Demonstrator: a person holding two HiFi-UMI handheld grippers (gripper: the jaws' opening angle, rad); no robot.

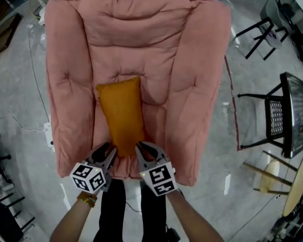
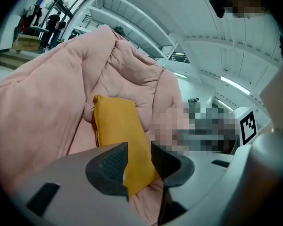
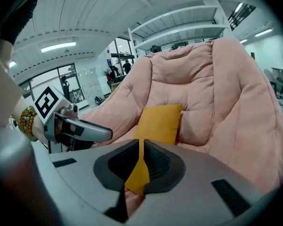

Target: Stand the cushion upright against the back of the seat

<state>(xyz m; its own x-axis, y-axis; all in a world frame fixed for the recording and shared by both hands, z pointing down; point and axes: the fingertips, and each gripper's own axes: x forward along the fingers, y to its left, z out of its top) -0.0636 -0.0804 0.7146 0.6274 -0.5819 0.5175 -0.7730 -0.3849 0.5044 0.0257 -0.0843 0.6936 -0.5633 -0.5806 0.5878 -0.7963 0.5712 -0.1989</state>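
Nearest cam: beaded bracelet (image 1: pixel 87 199) on L wrist, dark trousers (image 1: pixel 126 205) directly below, both at bottom edge of head view.

Surroundings:
- Grey glossy floor (image 1: pixel 20 100) all round; thin cable (image 1: pixel 15 122) lies on it at L.
- Black metal chair (image 1: pixel 285 115) stands well apart at R; pale round stool (image 1: pixel 298 185) nearer bottom R corner.
- Nothing lies betw. grippers and seat.

Seat (image 1: pixel 192 84): large pink padded armchair w/ quilted back and thick side rolls.

Cushion (image 1: pixel 122 115):
- Mustard-orange, rectangular, plain fabric.
- Lies lengthwise down centre of seat. Far short edge touches lower back pad; near end reaches front lip.
- Not upright. Exact tilt cannot be told.

Hands/grippers:
- Both forearms enter from bottom and converge at seat front, marker cubes (image 1: pixel 88 178) facing cam, grippers angled fwd and down.
- L gripper (image 2: pixel 139 147): jaws apart, released. Near L corner of cushion sits betw. them, not pinched.
- R gripper (image 3: pixel 141 147): jaws clenched on thin fold at near R corner of cushion; fabric pokes out below pads.
- Grippers sit just beside each other, one at each near corner.
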